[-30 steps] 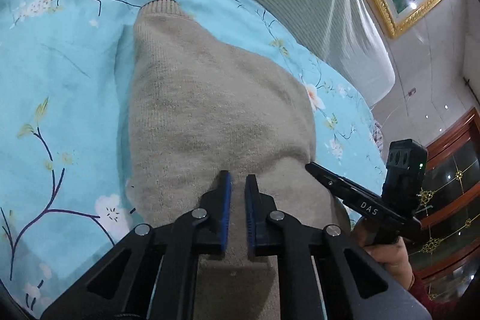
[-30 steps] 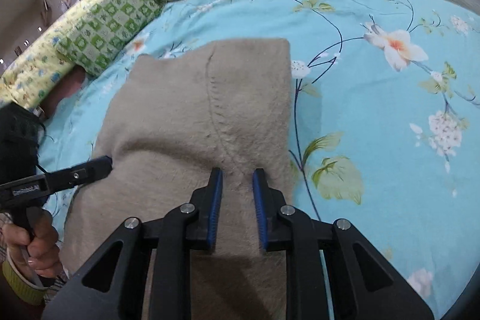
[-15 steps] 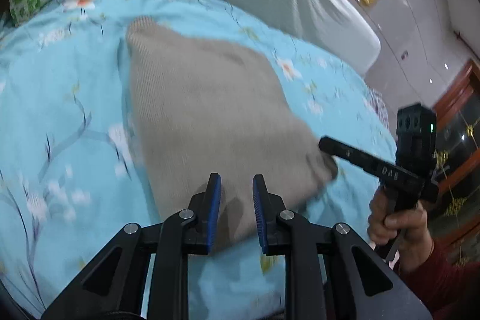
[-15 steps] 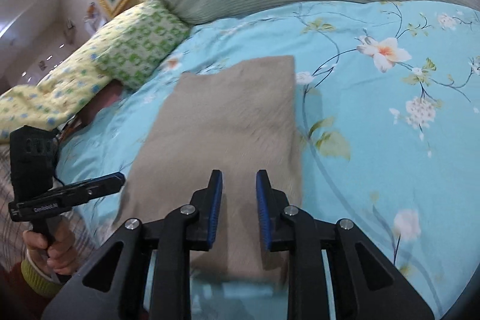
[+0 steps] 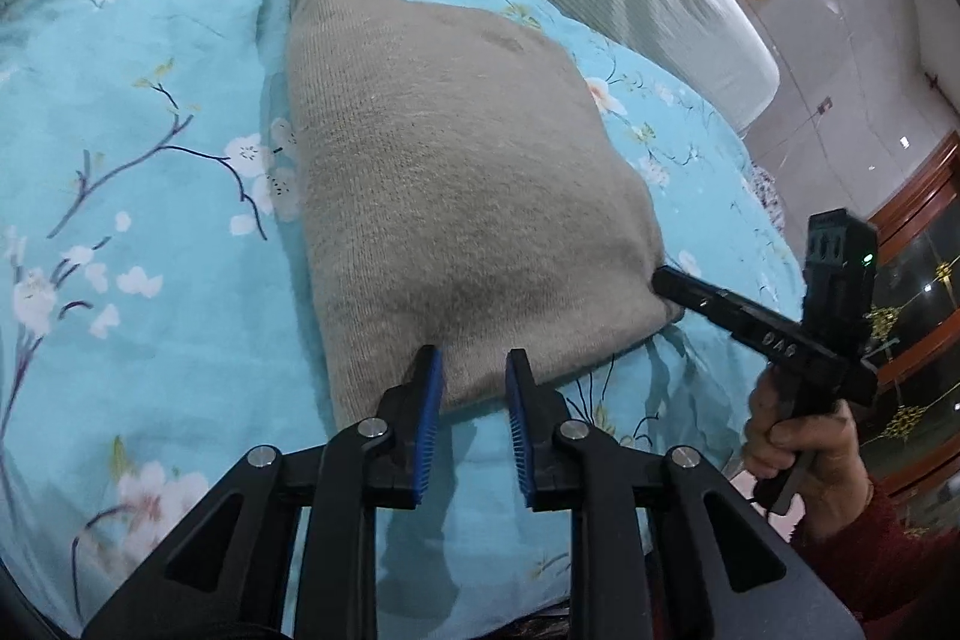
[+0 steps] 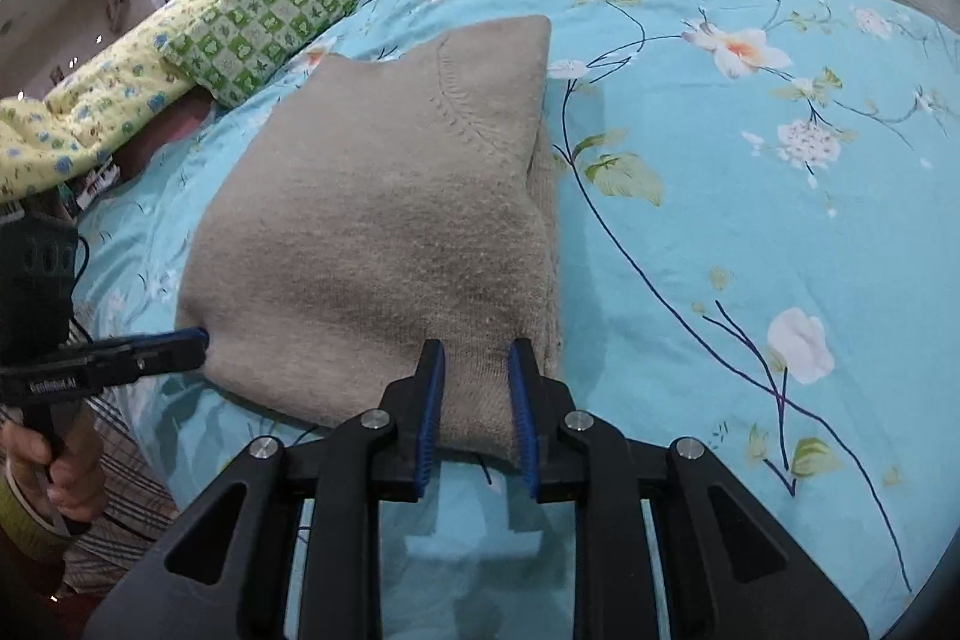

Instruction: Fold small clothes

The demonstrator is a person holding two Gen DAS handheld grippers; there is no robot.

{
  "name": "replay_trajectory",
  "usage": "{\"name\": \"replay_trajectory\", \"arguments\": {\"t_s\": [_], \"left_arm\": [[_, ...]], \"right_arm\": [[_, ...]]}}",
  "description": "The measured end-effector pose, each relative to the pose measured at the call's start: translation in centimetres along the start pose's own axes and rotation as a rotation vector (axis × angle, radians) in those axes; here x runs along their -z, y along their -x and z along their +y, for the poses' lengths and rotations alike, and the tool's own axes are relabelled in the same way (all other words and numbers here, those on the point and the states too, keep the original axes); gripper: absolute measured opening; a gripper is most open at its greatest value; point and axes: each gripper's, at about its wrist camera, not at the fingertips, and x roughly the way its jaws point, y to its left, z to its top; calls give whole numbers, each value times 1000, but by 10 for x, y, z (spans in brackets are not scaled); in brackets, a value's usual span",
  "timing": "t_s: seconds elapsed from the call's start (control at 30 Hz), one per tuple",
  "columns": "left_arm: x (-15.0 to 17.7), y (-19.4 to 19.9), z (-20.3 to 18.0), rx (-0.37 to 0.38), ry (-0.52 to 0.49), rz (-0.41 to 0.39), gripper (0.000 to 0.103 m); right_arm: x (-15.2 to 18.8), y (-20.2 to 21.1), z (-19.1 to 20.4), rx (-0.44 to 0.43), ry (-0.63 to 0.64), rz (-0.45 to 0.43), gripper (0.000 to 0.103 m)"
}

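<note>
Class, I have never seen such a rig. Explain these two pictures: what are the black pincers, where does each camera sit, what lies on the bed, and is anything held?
There is no robot here. A person holds a two-finger tool in each hand, and each picture comes from a camera on one tool, looking along its fingers. A folded beige sweater lies on the flowered bedspread. The left tool has just been opening its jaws. It and the right tool stand open at the sweater's near edge, pinching nothing.

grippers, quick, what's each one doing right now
left gripper: open, jaws just opened, beige sweater edge between the pads, not pinched.
right gripper: open, sweater's near edge between its pads, no grip.
</note>
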Motion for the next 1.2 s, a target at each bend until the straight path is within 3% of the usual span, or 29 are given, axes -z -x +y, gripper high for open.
{"name": "replay_trajectory", "arguments": {"t_s": [0.1, 0.13, 0.17, 0.23, 0.3, 0.53, 0.7, 0.87, 1.2], "left_arm": [[7, 12, -11, -36, -13, -17, 43], [10, 18, -17, -57, -30, -31, 55], [13, 24, -22, -88, -44, -46, 66], [18, 34, -34, -188, -80, -80, 80], [23, 39, -39, -240, -102, -94, 81], [54, 52, -46, -320, -108, -79, 81], [74, 56, -46, -378, -119, -71, 81], [89, 55, -47, -386, -144, -48, 82], [85, 71, -56, -403, -187, -116, 82]], "right_arm": [[3, 14, 2, 3, -16, -18, 25], [4, 21, 4, 1, -16, -29, 25], [5, 25, 6, 0, -17, -37, 25], [8, 36, 8, -2, -19, -49, 28], [13, 44, 10, -5, -25, -58, 40], [40, 65, 22, 5, -4, -63, 48], [64, 72, 39, 12, 36, -37, 59], [80, 74, 50, 23, 66, -6, 69], [83, 72, 69, 16, 102, -3, 72]]}}
